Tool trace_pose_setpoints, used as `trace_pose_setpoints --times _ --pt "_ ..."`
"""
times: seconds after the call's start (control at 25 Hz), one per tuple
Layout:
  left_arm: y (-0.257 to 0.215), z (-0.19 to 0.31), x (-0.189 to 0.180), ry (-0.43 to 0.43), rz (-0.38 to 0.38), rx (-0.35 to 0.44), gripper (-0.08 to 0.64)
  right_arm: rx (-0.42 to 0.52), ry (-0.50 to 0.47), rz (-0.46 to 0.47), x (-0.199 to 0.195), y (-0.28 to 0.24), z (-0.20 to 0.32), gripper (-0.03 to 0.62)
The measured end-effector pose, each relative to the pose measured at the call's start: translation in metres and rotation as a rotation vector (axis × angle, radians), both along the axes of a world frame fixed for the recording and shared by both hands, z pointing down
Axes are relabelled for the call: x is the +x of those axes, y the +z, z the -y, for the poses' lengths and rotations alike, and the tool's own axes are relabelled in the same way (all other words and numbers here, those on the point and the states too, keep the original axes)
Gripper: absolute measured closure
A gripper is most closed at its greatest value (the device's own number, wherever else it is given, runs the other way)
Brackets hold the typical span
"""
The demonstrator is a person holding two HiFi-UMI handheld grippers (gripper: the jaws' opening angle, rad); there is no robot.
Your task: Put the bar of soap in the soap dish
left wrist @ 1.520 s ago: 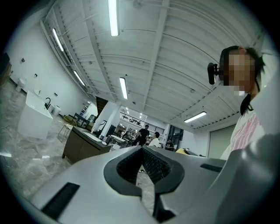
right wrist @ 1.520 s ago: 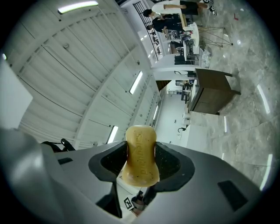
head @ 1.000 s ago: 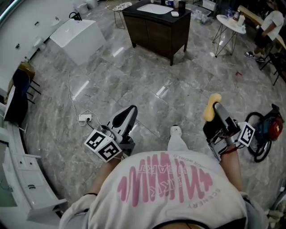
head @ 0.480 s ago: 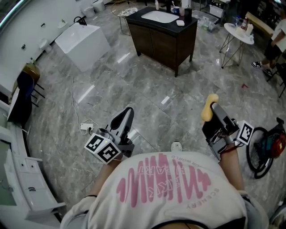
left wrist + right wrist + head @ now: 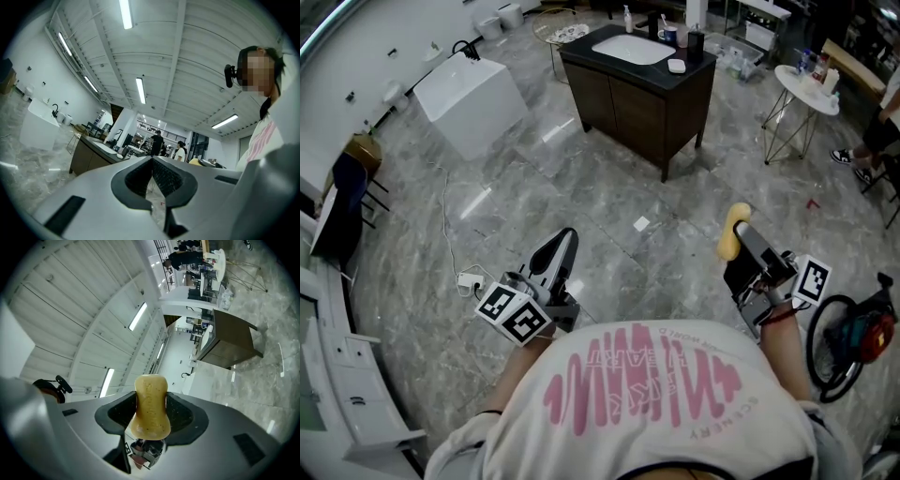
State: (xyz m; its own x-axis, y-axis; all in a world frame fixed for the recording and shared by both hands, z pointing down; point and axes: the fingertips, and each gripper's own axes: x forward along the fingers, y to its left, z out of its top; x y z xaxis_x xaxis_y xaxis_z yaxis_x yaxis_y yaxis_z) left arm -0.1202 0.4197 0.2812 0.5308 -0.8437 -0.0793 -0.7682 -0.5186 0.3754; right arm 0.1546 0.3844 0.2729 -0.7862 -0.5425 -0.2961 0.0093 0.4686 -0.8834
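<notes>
One grey marble floor (image 5: 609, 197) stretched ahead. On it stood one dark sink cabinet (image 5: 642, 94), with one round white side table (image 5: 806, 75) near it. Two grippers were held over the floor. The left gripper (image 5: 563, 240) had its jaws pressed together on nothing. The right gripper (image 5: 743, 232) pinched the one yellow bar of soap (image 5: 150, 406), well apart from the cabinet.
</notes>
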Motion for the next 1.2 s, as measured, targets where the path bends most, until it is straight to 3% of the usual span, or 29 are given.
trace_pose_setpoints --times 0.6,1.2 --pt "0.008 0.071 0.030 0.008 0.010 -0.001 0.552 -0.018 0.012 -0.013 0.029 0.019 0.071 0.394" --pt "0.006 0.108 0.046 0.037 0.037 -0.002 0.552 -0.039 0.039 -0.004 0.044 0.029 0.098 0.394"
